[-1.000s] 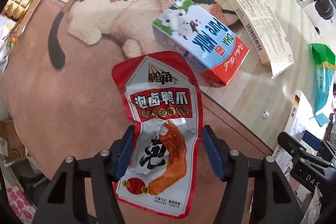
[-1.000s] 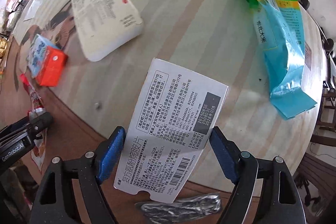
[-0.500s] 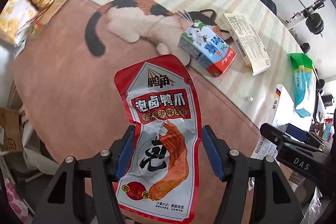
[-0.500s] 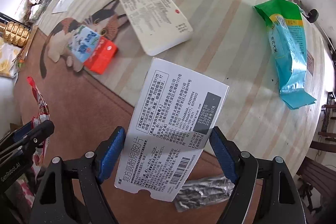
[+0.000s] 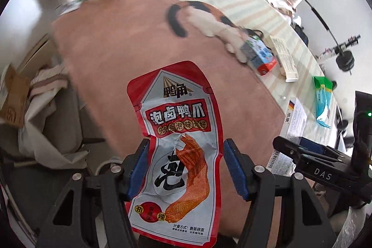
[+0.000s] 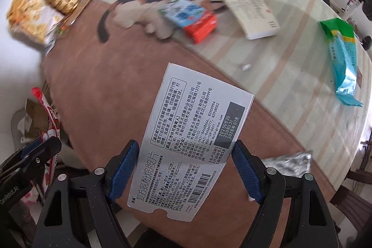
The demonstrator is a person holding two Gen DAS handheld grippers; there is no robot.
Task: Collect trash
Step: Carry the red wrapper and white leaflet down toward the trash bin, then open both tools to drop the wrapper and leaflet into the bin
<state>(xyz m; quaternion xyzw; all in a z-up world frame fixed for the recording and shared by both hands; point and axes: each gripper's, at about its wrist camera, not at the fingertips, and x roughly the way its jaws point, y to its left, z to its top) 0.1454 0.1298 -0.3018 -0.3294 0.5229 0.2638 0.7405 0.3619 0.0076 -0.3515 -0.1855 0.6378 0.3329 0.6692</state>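
Left wrist view shows our left tool [image 5: 183,169] clamped on a red snack pouch [image 5: 179,143], its blue pads pressing the pouch's narrow waist, lifted clear above the brown mat on the counter [image 5: 309,71]. Our right tool [image 6: 186,169] stands wider, gripping a white medicine box [image 6: 193,138] by its long edges, also off the surface. So two pieces of trash are in hand, and we judge neither is binned yet; no bin shows. Well ahead of the tools, a milk carton [image 6: 193,15], a flat cream box [image 6: 251,11] and a green-and-blue bag [image 6: 344,62] lie on the counter, and a crumpled foil wrapper [image 6: 288,159] sits just beside the right tool.
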